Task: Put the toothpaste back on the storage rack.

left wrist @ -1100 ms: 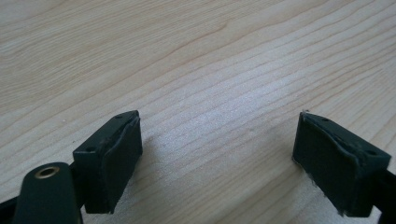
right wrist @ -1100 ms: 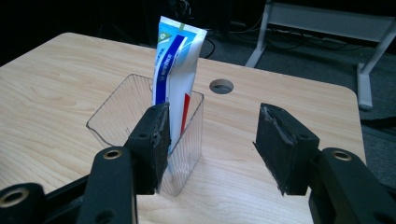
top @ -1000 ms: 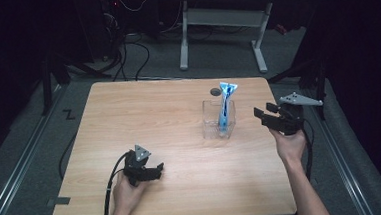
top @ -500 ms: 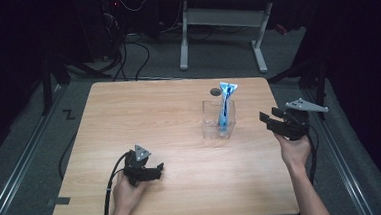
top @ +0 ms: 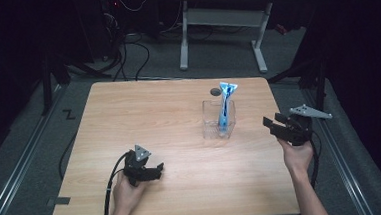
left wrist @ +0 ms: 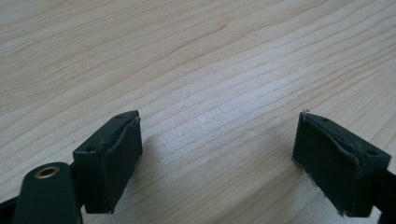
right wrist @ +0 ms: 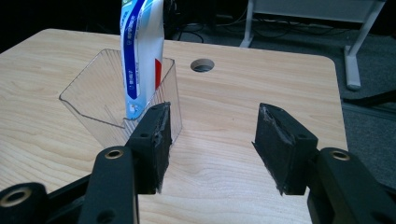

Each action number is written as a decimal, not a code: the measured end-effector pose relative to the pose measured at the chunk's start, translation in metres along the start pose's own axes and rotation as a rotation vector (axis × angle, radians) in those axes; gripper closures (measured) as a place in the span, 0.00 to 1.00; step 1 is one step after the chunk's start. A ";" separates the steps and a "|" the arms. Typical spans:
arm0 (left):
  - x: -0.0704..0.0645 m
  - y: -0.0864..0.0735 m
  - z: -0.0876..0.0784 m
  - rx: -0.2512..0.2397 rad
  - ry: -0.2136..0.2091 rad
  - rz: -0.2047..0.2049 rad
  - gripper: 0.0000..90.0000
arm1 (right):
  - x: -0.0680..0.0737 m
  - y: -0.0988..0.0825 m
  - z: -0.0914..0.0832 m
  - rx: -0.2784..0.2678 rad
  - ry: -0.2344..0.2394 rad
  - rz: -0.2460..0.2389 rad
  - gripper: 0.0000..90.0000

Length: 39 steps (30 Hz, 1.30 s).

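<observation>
The toothpaste tube (top: 225, 105), judged light, soft and slippery, is stood upright in the clear holder (top: 218, 122) near the table's (top: 129, 116) far right and best pinched mid-body; right gripper (right wrist: 211, 144) and left gripper (left wrist: 219, 154) are held open, empty.

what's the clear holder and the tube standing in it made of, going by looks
Holder: clear, glossy rigid plastic, probably acrylic; the wood grain shows through its walls and the edges glint.
Toothpaste tube: soft printed plastic, apparently laminate; smooth white-and-blue skin with a flat crimped top end in the high view.
</observation>
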<state>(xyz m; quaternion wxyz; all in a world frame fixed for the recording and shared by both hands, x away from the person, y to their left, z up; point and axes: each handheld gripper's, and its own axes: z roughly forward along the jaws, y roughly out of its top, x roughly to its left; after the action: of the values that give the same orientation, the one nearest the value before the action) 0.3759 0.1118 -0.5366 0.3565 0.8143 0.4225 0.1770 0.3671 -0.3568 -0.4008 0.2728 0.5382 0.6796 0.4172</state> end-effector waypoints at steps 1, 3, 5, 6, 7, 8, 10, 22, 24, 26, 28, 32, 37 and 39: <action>0.000 0.000 0.000 0.000 0.000 0.000 0.18 | 0.000 -0.001 0.000 0.000 0.000 0.001 0.51; 0.000 0.000 0.000 0.000 0.000 0.000 0.18 | -0.001 -0.002 0.000 0.001 0.002 0.005 0.51; 0.000 0.000 0.000 0.000 0.000 0.000 0.18 | -0.001 -0.005 0.001 0.000 0.003 0.008 0.51; 0.000 0.000 0.000 0.000 0.000 0.000 0.18 | -0.001 -0.006 0.001 0.002 0.001 0.012 0.51; 0.000 0.000 0.000 0.000 0.000 0.000 0.18 | -0.002 -0.008 0.001 0.000 0.003 0.016 0.51; 0.000 0.000 0.000 0.000 0.000 0.000 0.18 | -0.003 -0.010 0.002 0.002 0.006 0.023 0.51; 0.000 0.000 0.000 0.000 0.000 0.000 0.18 | -0.003 -0.012 0.003 0.005 0.006 0.030 0.51; 0.000 0.000 0.000 0.000 0.000 0.000 0.18 | -0.001 -0.024 0.011 0.025 0.012 0.036 0.51; 0.000 0.000 0.000 0.000 0.000 0.000 0.18 | 0.000 -0.025 0.012 0.030 0.012 0.035 0.52; 0.000 0.000 0.000 0.000 0.000 0.000 0.18 | 0.000 -0.027 0.013 0.031 0.010 0.034 0.52; 0.000 0.000 0.000 0.000 0.000 0.000 0.18 | 0.000 -0.028 0.013 0.028 0.010 0.031 0.52; 0.000 0.000 0.000 0.000 0.000 0.000 0.18 | 0.000 -0.034 0.016 0.039 0.010 0.041 0.52; 0.000 0.000 0.000 0.000 0.000 0.000 0.18 | 0.000 -0.041 0.019 0.052 0.006 0.041 0.52; 0.000 0.000 0.000 0.000 0.000 0.000 0.18 | 0.000 -0.043 0.020 0.055 0.006 0.042 0.52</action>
<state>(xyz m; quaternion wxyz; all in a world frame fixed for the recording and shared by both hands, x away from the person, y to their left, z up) 0.3759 0.1118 -0.5366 0.3565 0.8142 0.4226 0.1770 0.3620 -0.3545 -0.4477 0.2470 0.5583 0.6802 0.4058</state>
